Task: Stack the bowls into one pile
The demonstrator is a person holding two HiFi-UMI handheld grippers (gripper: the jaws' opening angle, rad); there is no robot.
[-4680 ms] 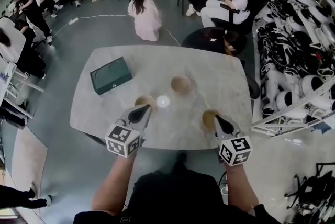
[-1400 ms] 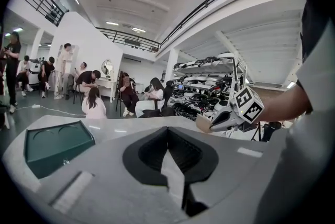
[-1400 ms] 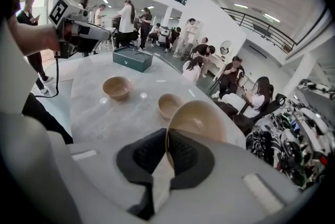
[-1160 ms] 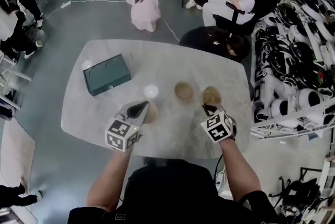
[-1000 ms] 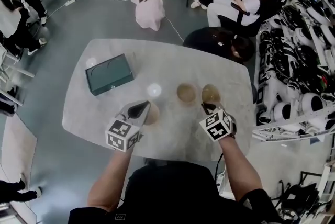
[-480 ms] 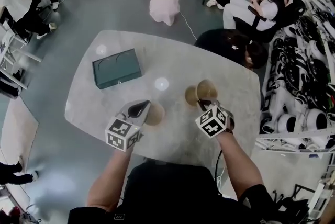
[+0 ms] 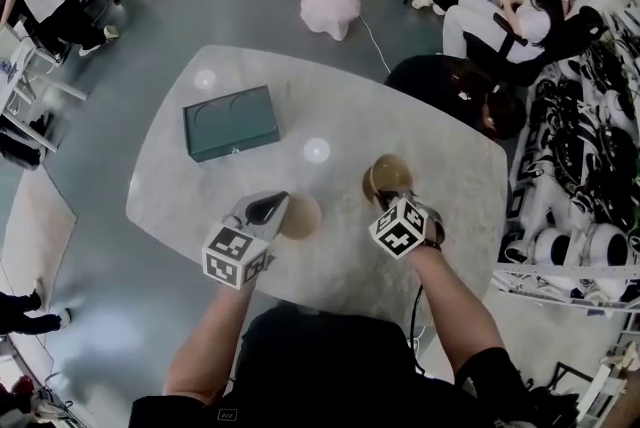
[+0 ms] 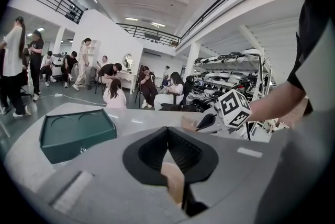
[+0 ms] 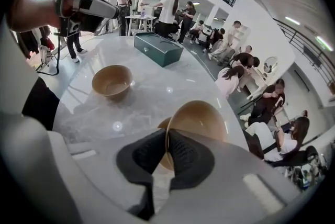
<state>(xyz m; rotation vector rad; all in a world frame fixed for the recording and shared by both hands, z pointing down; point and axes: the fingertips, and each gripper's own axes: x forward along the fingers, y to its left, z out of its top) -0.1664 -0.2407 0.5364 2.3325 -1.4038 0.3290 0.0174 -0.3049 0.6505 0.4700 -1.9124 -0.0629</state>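
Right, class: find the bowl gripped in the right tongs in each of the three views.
Head view: bowl right of centre, just beyond the right tongs.
Left gripper view: small, right of centre, beside the right tongs.
Right gripper view: lower centre, rim pinched in the tongs.
Shared landmark: the green box.

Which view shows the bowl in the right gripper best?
Right gripper view: the bowl fills the centre, its rim pinched in the right gripper. Head view shows it partly behind that gripper; left gripper view catches only a small, distant sliver.
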